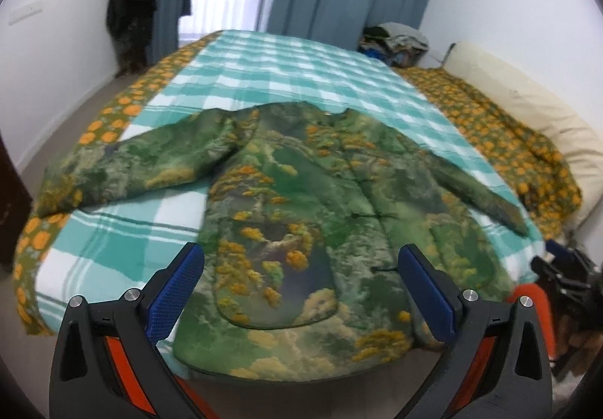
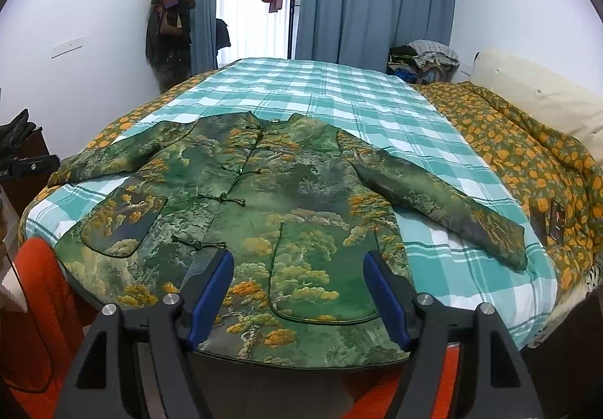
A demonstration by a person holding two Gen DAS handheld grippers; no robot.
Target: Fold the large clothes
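Note:
A large green jacket (image 1: 309, 200) with a tree and orange-blossom print lies flat and face up on the bed, sleeves spread to both sides, hem at the near edge. It also fills the right wrist view (image 2: 264, 200), where its knot buttons run down the front. My left gripper (image 1: 301, 268) is open and empty, hovering above the hem over the left pocket. My right gripper (image 2: 297, 279) is open and empty, above the hem over the right pocket. Neither touches the cloth.
The bed has a teal and white checked cover (image 2: 339, 95) over an orange-flowered quilt (image 2: 527, 155). A cream pillow (image 2: 539, 98) lies at the right. An orange seat (image 2: 37, 291) stands by the bed's near edge. Coats (image 2: 169, 23) hang on the far wall.

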